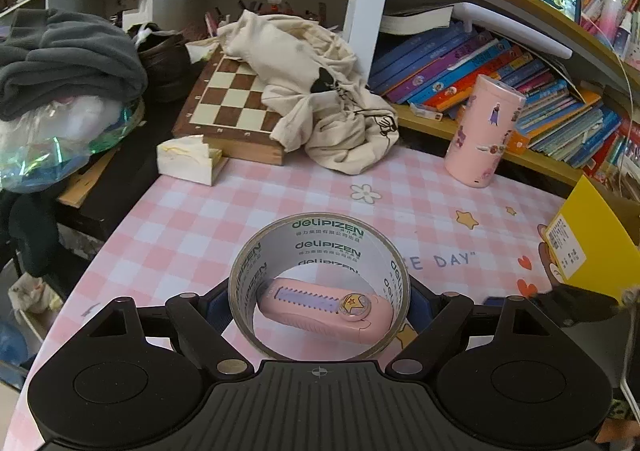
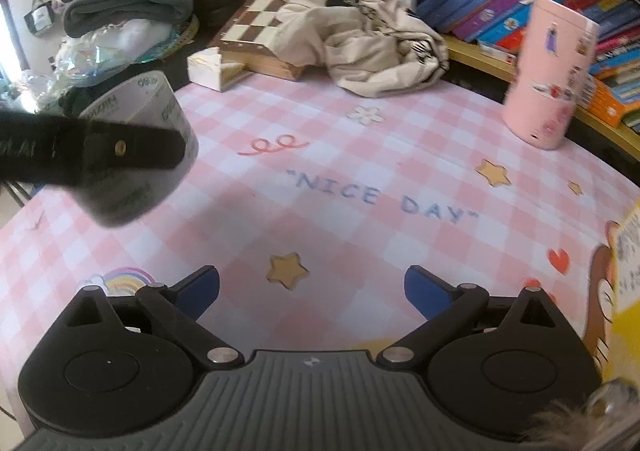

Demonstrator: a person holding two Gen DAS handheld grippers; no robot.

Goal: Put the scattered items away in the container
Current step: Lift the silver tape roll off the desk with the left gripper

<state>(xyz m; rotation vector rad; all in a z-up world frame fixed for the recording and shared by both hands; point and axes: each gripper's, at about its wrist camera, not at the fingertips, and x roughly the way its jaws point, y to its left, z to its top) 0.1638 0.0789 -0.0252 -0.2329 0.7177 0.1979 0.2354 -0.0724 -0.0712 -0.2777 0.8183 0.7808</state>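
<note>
We have the wide roll of clear packing tape with green lettering clamped across its outside by the left gripper, whose blue pads sit spread wide on either flank of the ring. In the right wrist view the same roll hangs clear of the pink-and-white checked tablecloth, over the cloth's left edge, so we judge it lifted and in carry.

The right gripper stands with its jaws apart and nothing between them, low over the cloth's near middle, by a printed star.

What the coming move turns on, as we read it, is where the container lies from the held roll. The yellow cardboard box with a white label stands at the cloth's right edge, so from the left gripper it lies to the right and slightly ahead, with the right gripper near that line. The roll's open axis points forward along the fingers.

Through the ring we see a pink oblong handheld gadget with a lilac ribbed panel and a star badge lying on the cloth near its front edge, long axis running left to right; we cannot tell which hand is nearer it.
</note>
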